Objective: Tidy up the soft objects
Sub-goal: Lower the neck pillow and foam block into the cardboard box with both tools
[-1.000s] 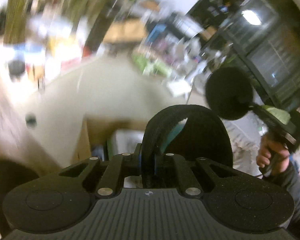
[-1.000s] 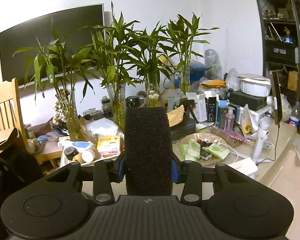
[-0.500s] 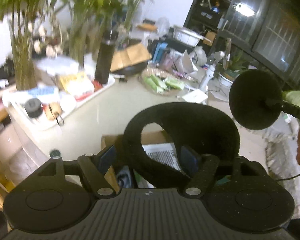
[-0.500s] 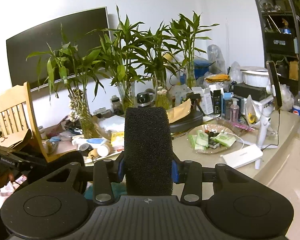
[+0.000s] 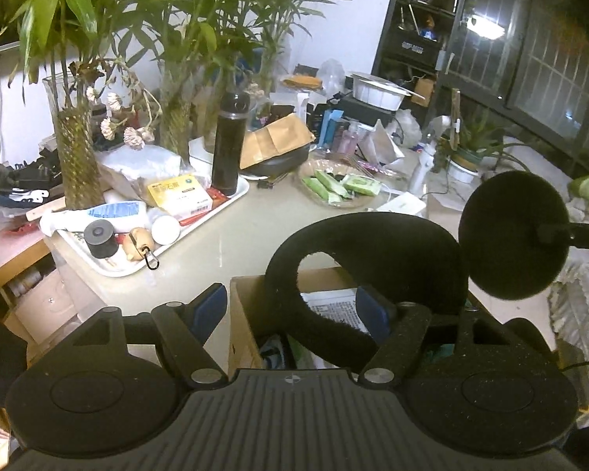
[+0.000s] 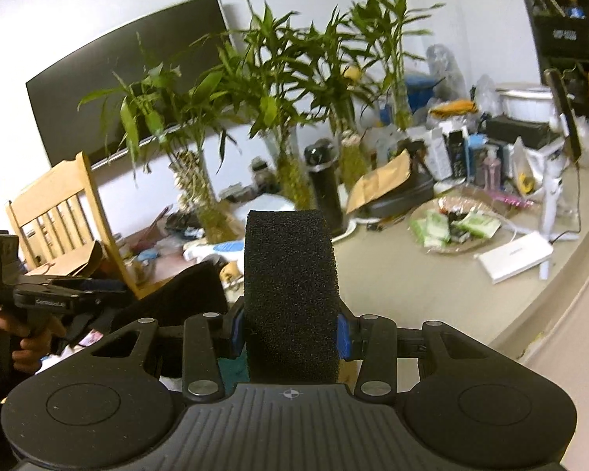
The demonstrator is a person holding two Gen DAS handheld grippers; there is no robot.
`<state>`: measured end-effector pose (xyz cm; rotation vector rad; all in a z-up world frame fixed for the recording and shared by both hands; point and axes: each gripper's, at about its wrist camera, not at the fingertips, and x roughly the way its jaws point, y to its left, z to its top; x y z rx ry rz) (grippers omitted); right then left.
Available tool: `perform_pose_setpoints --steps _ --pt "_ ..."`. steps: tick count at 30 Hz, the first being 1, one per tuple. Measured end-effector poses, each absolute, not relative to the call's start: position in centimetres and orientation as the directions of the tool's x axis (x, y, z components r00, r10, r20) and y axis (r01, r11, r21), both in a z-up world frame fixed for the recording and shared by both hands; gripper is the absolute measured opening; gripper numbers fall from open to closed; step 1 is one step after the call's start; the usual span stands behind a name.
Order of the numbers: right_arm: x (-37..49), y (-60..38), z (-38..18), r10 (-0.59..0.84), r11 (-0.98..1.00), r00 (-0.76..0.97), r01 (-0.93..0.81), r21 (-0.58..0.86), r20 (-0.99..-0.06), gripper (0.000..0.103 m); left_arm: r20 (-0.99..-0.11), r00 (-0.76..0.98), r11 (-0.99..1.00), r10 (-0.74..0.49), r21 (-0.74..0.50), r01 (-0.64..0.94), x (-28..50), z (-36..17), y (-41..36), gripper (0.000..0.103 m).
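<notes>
**Item 1 — black foam arch** [image 5: 392, 247], U-shaped band.
- Loc: between the fingers of the left tongs [image 5: 292, 306], leaning twd the R finger and clear of the L pad. It sits over an open cardboard box [image 5: 247, 314] just ahead of and below the tongs.
- Tongs: jaws apart, have just been opening. The foam is between them but not pinched.
- Handling (est.): v. light, soft, springs back after a squeeze. Rough skin, so no slip; not fragile. Best hold is across the band's thin side, mid-arch, w/ gentle pressure.

**Item 2 — black foam disc** [image 6: 290, 282].
- Loc: in the right tongs [image 6: 290, 333], edge-on, jaws clamped on both flat faces.
- Handling (est.): same as item 1.

**Not visible / unclear**
- Arch's lower ends are hidden behind the tongs body, so can't tell if it rests on the box contents.
- Box contents are mostly covered — printed paper, otherwise unclear.
- R view is blurred.
</notes>
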<state>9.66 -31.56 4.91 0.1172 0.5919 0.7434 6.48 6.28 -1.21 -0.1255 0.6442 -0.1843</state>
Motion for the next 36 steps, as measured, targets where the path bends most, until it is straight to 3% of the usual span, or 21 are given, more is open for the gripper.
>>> perform_pose_setpoints --steps 8,12,16,24,26,28,30,32,34,36 --pt "9.3 -27.5 6.3 0.582 0.781 0.532 -0.576 0.241 -0.615 0.046 -0.568 0.796 0.977 -0.209 -0.157 0.144 5.5 -0.7 6.1 0.072" --pt "9.3 -23.9 4.5 0.499 0.789 0.511 -0.601 0.124 -0.699 0.045 -0.565 0.8 0.979 -0.2 -0.153 0.137 5.4 -0.8 6.0 0.073" --pt "10.1 -21.6 1.6 0.47 0.786 0.457 -0.606 0.122 -0.755 0.045 -0.572 0.798 0.98 -0.191 -0.16 0.12 5.4 -0.9 6.0 0.075" --pt "9.7 -20.4 0.5 0.468 0.791 0.466 -0.599 0.121 -0.751 0.047 -0.589 0.787 0.98 -0.184 -0.168 0.104 5.2 -1.0 5.9 0.08" --pt "9.5 -20.8 0.6 0.473 0.794 0.47 -0.594 0.13 -0.745 0.053 -0.589 0.788 0.982 -0.179 -0.158 0.105 5.1 -1.0 5.8 0.081" --pt "9.5 -21.1 0.7 0.475 0.799 0.47 -0.585 0.14 -0.745 0.08 -0.595 0.786 0.984 -0.17 -0.146 0.102 5.1 -0.9 5.7 0.083" --pt "9.1 -21.5 0.8 0.483 0.803 0.488 -0.579 0.144 -0.728 0.098 -0.604 0.781 0.986 -0.157 -0.135 0.093 5.2 -0.9 5.6 0.083" --pt "8.6 -21.8 1.0 0.487 0.804 0.498 -0.577 0.145 -0.717 0.1 -0.612 0.778 0.989 -0.142 -0.125 0.081 5.2 -0.9 5.5 0.086" --pt "8.1 -22.3 1.1 0.482 0.814 0.52 -0.564 0.141 -0.705 0.103 -0.619 0.775 0.991 -0.129 -0.117 0.072 5.2 -0.8 5.5 0.1" --pt "7.6 -22.8 1.2 0.474 0.826 0.543 -0.548 0.135 -0.693 0.103 -0.622 0.775 0.993 -0.112 -0.101 0.063 5.2 -0.7 5.3 0.103"
